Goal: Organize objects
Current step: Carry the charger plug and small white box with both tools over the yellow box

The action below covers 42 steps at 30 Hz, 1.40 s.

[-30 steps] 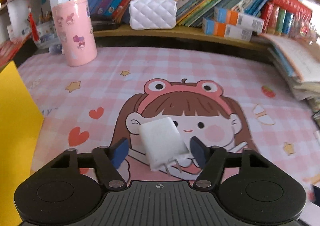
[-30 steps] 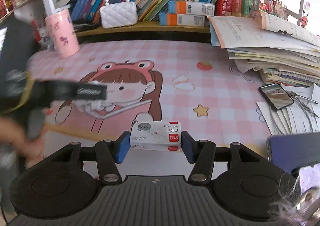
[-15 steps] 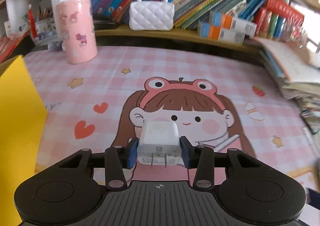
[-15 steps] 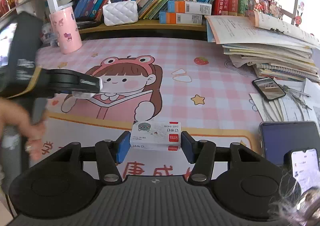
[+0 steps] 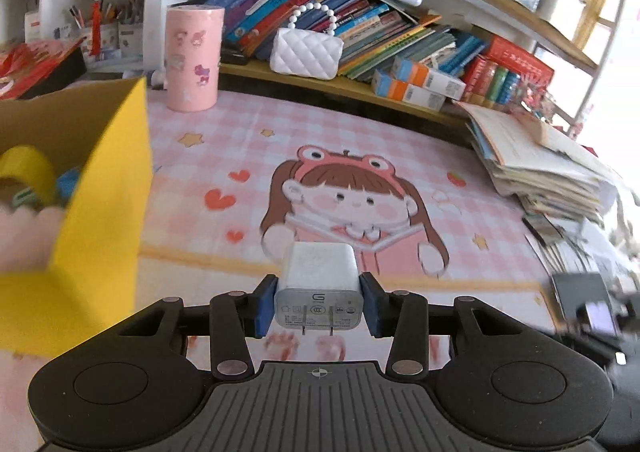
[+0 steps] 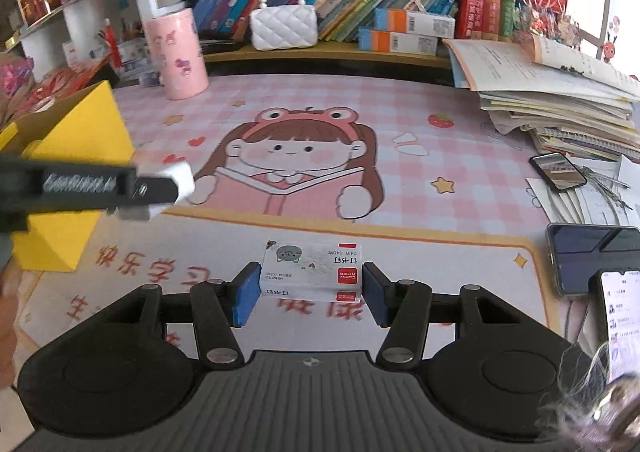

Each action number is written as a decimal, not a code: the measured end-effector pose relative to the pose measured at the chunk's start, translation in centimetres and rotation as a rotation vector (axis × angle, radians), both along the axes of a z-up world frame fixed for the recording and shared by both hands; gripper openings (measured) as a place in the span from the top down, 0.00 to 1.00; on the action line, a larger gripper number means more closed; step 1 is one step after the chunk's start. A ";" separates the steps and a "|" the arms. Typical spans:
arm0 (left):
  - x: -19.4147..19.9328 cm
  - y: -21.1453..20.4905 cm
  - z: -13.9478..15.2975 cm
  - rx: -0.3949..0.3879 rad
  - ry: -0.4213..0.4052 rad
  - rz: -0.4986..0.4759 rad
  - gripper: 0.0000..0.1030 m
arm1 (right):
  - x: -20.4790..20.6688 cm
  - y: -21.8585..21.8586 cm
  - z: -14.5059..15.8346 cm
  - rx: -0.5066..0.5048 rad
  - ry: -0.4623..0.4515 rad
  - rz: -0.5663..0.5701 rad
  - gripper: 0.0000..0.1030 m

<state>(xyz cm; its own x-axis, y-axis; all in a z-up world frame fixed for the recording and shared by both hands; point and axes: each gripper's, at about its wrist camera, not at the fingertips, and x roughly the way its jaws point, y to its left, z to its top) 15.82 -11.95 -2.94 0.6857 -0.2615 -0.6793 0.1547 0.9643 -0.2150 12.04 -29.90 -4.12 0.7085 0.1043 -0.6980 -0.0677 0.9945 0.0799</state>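
Box [image 5: 100, 219] left on mat [image 5: 360, 139]; shelf [image 5: 344, 85] behind.

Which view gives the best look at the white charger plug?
The left wrist view: the white charger plug fills the space between the left gripper's pads, prongs and markings facing the camera. The right wrist view shows only a blurred white corner at that gripper's tip.

The left gripper [image 5: 318, 306] has closed its blue pads on the white plastic plug-in charger [image 5: 319, 288], which lay loose on the pink cartoon desk mat [image 5: 360, 155] a second ago. Gripper and charger have since lifted and moved beside the open yellow cardboard box [image 5: 100, 219].
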 end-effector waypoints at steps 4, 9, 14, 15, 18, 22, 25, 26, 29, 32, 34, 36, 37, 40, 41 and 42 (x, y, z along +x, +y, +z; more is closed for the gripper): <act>-3.4 2.6 0.0 -0.014 0.010 -0.002 0.60 | -1.6 2.0 0.4 -0.004 -0.010 0.010 0.50; -7.0 6.6 0.0 -0.023 0.025 0.025 0.60 | -3.4 4.9 0.5 0.004 0.003 0.025 0.50; -9.7 10.9 0.2 -0.036 0.029 0.095 0.60 | -5.1 9.0 0.8 0.014 0.014 0.082 0.50; -10.3 11.7 0.3 -0.038 0.029 0.109 0.60 | -5.4 9.9 0.8 0.014 0.015 0.098 0.50; -11.8 13.8 0.5 -0.042 0.032 0.144 0.60 | -6.6 12.6 1.0 0.009 0.016 0.148 0.50; -13.8 16.4 0.8 -0.047 0.026 0.179 0.60 | -8.0 15.5 1.4 0.005 0.006 0.194 0.50; -15.0 18.0 1.0 -0.049 0.015 0.197 0.60 | -9.1 17.4 1.5 0.006 0.001 0.215 0.50; -15.4 18.4 1.1 -0.050 0.013 0.203 0.60 | -9.4 17.9 1.6 0.005 -0.001 0.221 0.50; -16.4 19.8 1.3 -0.052 0.002 0.212 0.60 | -10.4 19.6 1.8 0.002 -0.009 0.238 0.50; -17.1 20.9 1.6 -0.053 -0.017 0.211 0.60 | -11.4 20.9 2.0 -0.003 -0.021 0.249 0.50; -17.6 21.4 1.8 -0.051 -0.033 0.207 0.60 | -11.9 21.7 2.2 -0.005 -0.031 0.249 0.50; -17.9 22.1 2.0 -0.051 -0.044 0.203 0.60 | -12.3 22.4 2.4 -0.005 -0.039 0.245 0.50; -18.1 22.4 2.0 -0.051 -0.047 0.201 0.60 | -12.5 22.7 2.4 -0.005 -0.042 0.242 0.50; -18.4 23.3 2.1 -0.052 -0.056 0.197 0.60 | -13.0 23.7 2.6 -0.004 -0.054 0.235 0.50; -18.5 23.6 2.2 -0.052 -0.059 0.194 0.60 | -13.1 24.0 2.6 -0.004 -0.057 0.234 0.50; -18.5 23.9 2.2 -0.052 -0.063 0.192 0.60 | -13.3 24.3 2.7 -0.004 -0.059 0.233 0.50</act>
<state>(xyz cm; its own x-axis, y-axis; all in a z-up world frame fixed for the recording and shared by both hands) -2.73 11.92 -0.75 0.7669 -0.1559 -0.6225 -0.0161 0.9651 -0.2615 -1.22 -5.63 -1.46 0.7050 0.2667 -0.6572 -0.2995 0.9519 0.0651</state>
